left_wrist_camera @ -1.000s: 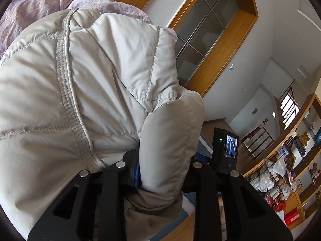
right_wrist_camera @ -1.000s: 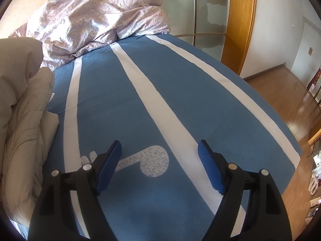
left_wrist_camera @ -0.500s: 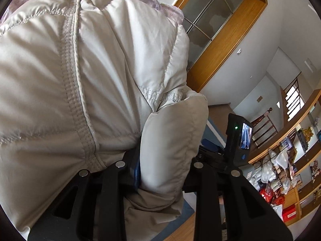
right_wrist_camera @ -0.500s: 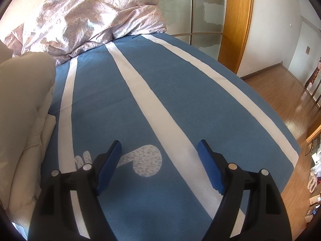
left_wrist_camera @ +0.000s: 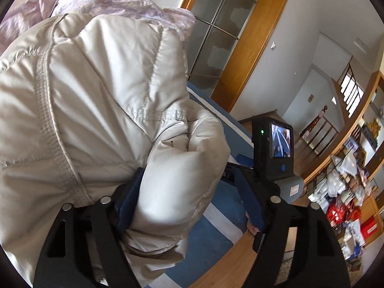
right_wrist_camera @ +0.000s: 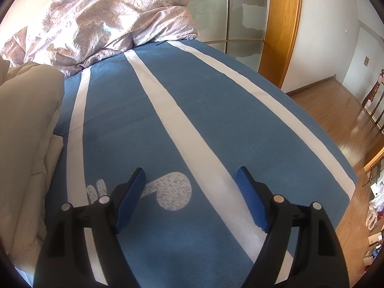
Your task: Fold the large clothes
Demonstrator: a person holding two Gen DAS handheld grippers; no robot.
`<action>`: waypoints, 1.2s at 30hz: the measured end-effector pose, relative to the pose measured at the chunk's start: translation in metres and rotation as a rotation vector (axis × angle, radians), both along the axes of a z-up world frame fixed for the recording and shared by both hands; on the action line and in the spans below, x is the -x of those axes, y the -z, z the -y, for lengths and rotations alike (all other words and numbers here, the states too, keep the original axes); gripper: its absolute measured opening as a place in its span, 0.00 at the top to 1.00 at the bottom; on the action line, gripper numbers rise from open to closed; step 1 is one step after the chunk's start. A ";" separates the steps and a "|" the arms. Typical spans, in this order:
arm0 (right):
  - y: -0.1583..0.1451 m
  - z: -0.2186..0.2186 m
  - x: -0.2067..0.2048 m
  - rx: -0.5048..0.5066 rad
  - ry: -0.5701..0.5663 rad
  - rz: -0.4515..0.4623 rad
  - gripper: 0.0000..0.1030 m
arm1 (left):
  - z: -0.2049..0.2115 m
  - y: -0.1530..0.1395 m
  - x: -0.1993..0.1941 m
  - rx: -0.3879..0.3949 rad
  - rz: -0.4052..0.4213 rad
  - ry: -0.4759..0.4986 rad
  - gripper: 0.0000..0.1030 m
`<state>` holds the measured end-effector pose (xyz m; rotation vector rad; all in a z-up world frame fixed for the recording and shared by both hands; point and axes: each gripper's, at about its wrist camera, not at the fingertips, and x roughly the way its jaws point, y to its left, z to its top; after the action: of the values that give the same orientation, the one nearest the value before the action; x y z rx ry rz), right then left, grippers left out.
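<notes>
The left gripper (left_wrist_camera: 189, 199) is opening its jaws around a puffy, quilted beige jacket (left_wrist_camera: 96, 110) bulging over the striped blue bedsheet (right_wrist_camera: 192, 110), hiding its left pad, while the right gripper (right_wrist_camera: 190, 199) is hovering spread, empty.

Right gripper (right_wrist_camera: 190, 192) jaws wide apart, nothing between them, hovering over blue bedsheet (right_wrist_camera: 216, 100) with white stripes. Beige padded jacket (right_wrist_camera: 26, 129) bunched well to its left, partly cut off by frame edge so its fold state is unclear. Crumpled pink duvet (right_wrist_camera: 105, 16) far ahead.
</notes>
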<state>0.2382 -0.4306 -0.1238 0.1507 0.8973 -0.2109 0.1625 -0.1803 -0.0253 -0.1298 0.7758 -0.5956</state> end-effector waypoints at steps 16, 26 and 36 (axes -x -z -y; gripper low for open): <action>0.000 0.001 0.004 0.002 0.023 -0.003 0.23 | -0.003 -0.004 0.002 0.035 -0.052 0.022 0.25; -0.001 0.008 0.010 -0.021 0.060 -0.003 0.23 | -0.013 -0.038 0.024 0.020 0.074 -0.069 0.15; -0.026 0.018 0.027 0.027 0.140 0.063 0.23 | -0.041 -0.046 0.018 -0.016 0.112 -0.175 0.15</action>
<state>0.2116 -0.4483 -0.0981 0.1938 0.8217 -0.3467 0.1446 -0.1393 0.0209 -0.1465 0.6528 -0.4265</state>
